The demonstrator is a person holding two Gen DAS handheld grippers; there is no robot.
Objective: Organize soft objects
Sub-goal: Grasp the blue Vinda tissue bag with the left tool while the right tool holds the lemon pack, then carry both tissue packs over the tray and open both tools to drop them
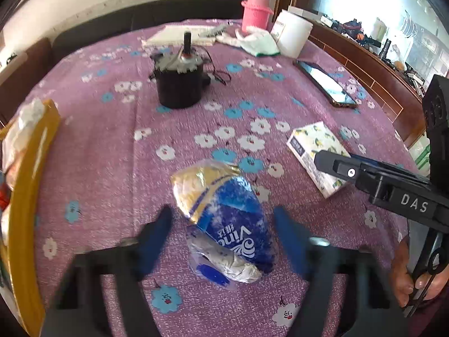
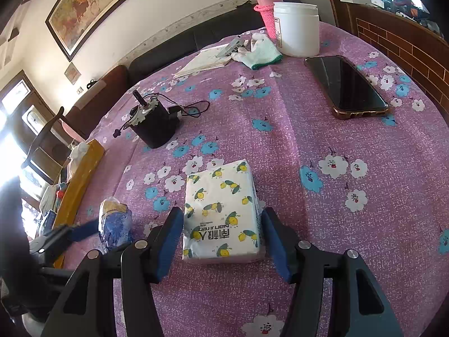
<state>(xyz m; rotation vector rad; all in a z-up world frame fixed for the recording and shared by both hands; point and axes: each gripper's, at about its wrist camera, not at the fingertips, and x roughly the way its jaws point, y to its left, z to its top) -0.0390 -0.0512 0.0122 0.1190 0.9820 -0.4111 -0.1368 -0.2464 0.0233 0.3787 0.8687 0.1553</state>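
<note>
A blue and gold Vinda tissue pack (image 1: 224,219) lies on the purple flowered tablecloth (image 1: 112,168). My left gripper (image 1: 222,212) is open around it, blurred blue pads on either side with small gaps. In the right wrist view the same pack (image 2: 115,221) sits at the lower left, with one of the left gripper's fingers (image 2: 84,229) beside it. A white tissue pack printed with lemons (image 2: 221,210) lies flat between the blue pads of my right gripper (image 2: 223,210), which is open and close to both its long sides. That lemon pack (image 1: 317,151) is also in the left wrist view.
A yellow-rimmed box (image 1: 33,168) with soft items stands at the table's left edge. Further back are a black motor with wires (image 1: 179,87), a phone (image 1: 325,84), a white jar (image 1: 293,33), a pink bottle (image 1: 255,11), a white glove (image 1: 255,42) and a notebook (image 1: 179,33). A person's hand (image 1: 412,275) holds the right gripper.
</note>
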